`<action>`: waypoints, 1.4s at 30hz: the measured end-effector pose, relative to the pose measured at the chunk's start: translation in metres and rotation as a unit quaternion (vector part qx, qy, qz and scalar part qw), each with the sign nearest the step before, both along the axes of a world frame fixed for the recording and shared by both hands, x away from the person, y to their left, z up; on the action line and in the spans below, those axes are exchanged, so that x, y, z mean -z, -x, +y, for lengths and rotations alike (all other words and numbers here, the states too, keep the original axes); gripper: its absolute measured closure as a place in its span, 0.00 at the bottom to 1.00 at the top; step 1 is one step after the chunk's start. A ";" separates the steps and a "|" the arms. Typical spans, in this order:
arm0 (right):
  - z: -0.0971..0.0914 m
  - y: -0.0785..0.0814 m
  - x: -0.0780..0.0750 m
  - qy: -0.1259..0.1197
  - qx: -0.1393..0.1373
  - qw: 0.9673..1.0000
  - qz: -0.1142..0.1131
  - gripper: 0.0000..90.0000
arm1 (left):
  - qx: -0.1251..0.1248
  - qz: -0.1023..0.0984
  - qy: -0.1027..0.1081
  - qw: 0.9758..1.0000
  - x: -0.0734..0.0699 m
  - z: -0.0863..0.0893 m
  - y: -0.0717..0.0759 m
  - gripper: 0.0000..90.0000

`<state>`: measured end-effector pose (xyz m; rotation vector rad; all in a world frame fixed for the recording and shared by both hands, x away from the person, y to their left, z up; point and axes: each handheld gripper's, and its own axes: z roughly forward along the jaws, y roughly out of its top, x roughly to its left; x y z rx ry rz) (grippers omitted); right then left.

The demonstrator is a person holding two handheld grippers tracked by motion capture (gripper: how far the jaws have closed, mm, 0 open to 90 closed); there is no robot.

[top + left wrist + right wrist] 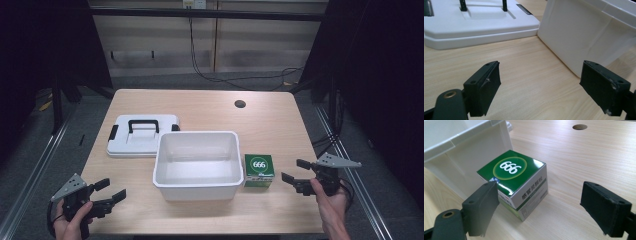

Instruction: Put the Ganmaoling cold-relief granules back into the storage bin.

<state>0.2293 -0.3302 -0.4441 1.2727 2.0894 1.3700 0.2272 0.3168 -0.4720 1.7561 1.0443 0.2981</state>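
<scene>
A white open bin [196, 159] stands mid-table, empty as far as I can see. Its white lid [142, 135] with a black handle lies flat just left of it. A green and white box [259, 170] marked 666 stands against the bin's right side. My left gripper [111, 190] is open near the front left edge, aimed at the bin's wall [584, 37] and the lid [479, 25]. My right gripper [295, 171] is open just right of the box, holding nothing; the box [516, 181] sits ahead of its left jaw, not between the jaws.
A round cable hole [240, 104] sits in the far right part of the wooden table [210, 107]. Bare tabletop lies in front of the bin and behind it. Dark frames and cables stand beyond the table's far edge.
</scene>
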 end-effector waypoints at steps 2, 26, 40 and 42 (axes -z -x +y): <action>-0.001 0.000 0.000 -0.002 -0.003 1.000 0.002 0.15 | -0.004 0.000 0.003 1.000 0.000 0.000 0.000 0.18; 0.025 -0.009 -0.033 0.069 -0.095 0.993 -0.008 0.15 | -0.014 -0.003 0.004 1.000 0.000 0.002 -0.002 0.18; 0.042 -0.027 -0.066 0.135 -0.169 0.976 0.000 0.16 | -0.013 0.001 0.003 1.000 0.001 0.002 -0.001 0.18; 0.042 -0.029 -0.072 0.141 -0.174 0.975 -0.004 0.16 | -0.013 0.000 0.001 1.000 0.000 0.002 -0.001 0.18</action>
